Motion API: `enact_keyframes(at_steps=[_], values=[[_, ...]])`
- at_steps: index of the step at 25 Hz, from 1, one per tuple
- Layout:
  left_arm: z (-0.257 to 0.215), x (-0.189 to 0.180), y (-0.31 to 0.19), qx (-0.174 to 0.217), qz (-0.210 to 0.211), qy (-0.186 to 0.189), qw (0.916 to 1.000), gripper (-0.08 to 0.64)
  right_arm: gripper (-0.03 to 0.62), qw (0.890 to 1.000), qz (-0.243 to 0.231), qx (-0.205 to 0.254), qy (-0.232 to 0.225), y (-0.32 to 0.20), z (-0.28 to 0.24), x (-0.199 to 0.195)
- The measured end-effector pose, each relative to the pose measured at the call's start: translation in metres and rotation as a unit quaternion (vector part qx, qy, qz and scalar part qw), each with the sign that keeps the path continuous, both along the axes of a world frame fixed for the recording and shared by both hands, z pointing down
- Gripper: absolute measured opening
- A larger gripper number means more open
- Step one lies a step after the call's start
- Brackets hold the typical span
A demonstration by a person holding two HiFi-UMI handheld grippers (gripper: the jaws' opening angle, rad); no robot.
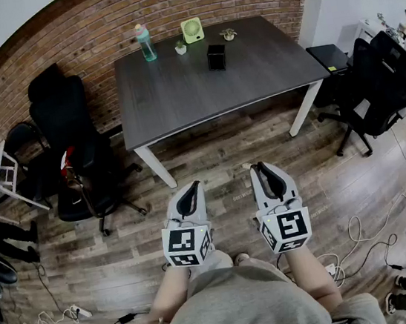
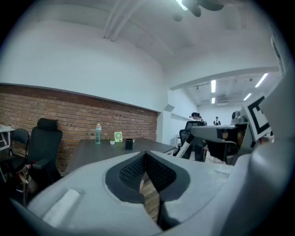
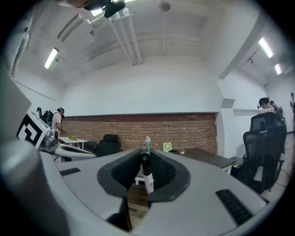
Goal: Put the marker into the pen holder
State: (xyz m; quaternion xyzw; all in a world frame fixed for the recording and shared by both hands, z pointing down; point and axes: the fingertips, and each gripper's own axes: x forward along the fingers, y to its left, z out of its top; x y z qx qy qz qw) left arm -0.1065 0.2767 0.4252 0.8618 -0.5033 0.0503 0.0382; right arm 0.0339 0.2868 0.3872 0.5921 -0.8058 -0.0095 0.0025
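The black pen holder (image 1: 217, 57) stands on the dark grey table (image 1: 251, 76), towards its far side; the left gripper view shows the pen holder (image 2: 129, 144) far ahead. My right gripper (image 1: 258, 166) is shut on a marker (image 3: 146, 174) with a black cap and a white body, which stands upright between the pads. My left gripper (image 1: 191, 187) is shut with nothing in it, its pads (image 2: 138, 168) meeting at the tips. Both grippers hang side by side over the wooden floor, well short of the table's near edge.
On the table's far side stand a teal bottle (image 1: 145, 43), a green fan (image 1: 193, 29) and a small plant pot (image 1: 181, 47). Black office chairs (image 1: 72, 138) stand to the left, and more chairs (image 1: 375, 81) to the right. Cables (image 1: 363, 236) lie on the floor.
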Motion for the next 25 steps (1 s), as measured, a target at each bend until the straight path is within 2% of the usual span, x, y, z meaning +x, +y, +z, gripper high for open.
enact_keyframes(at_steps=[11, 16, 25], values=[[-0.009, -0.009, 0.022, 0.013, -0.009, 0.008, 0.9998, 0.017, 0.064, 1.000, -0.023, 0.007, 0.018, 0.029, -0.005, -0.020], [-0.009, -0.002, 0.029, 0.017, -0.012, 0.009, 0.9997, 0.017, 0.064, 0.999, -0.030, 0.014, 0.030, 0.034, -0.004, -0.018], [-0.010, 0.014, 0.024, 0.013, -0.012, 0.011, 0.9998, 0.017, 0.066, 0.999, -0.026, 0.002, 0.022, 0.026, -0.001, -0.001]])
